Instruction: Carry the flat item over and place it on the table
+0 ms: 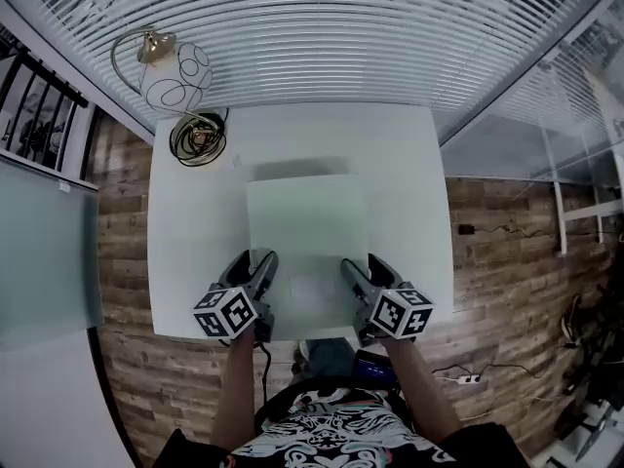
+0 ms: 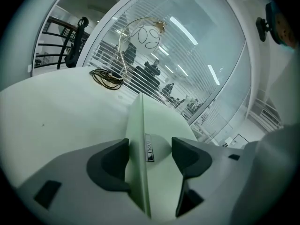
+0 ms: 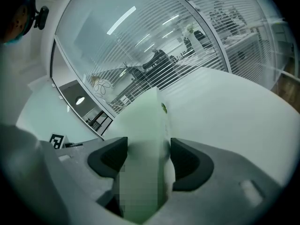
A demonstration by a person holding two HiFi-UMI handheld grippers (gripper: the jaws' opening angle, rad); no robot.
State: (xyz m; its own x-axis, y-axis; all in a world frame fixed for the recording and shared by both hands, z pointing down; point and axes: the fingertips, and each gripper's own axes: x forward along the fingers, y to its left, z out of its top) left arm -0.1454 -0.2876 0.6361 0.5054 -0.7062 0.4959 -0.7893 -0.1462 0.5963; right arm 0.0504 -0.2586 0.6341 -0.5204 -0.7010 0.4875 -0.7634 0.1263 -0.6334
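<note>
The flat item (image 1: 307, 224) is a pale green square board, held level a little above the white table (image 1: 195, 232), where it casts a shadow at its far edge. My left gripper (image 1: 263, 261) is shut on its near left edge and my right gripper (image 1: 353, 266) is shut on its near right edge. In the left gripper view the board (image 2: 140, 118) runs edge-on away between the two dark jaws of the left gripper (image 2: 149, 153), with a small label on its rim. In the right gripper view the board (image 3: 149, 118) fills the gap of the right gripper (image 3: 147, 158).
A globe lamp (image 1: 175, 76) on a curved brass stem stands at the table's far left corner, with a coiled cable at its base (image 1: 200, 136); the lamp (image 2: 144, 34) also shows in the left gripper view. Window blinds (image 1: 341, 37) lie behind the table. Wooden floor (image 1: 507, 252) flanks it.
</note>
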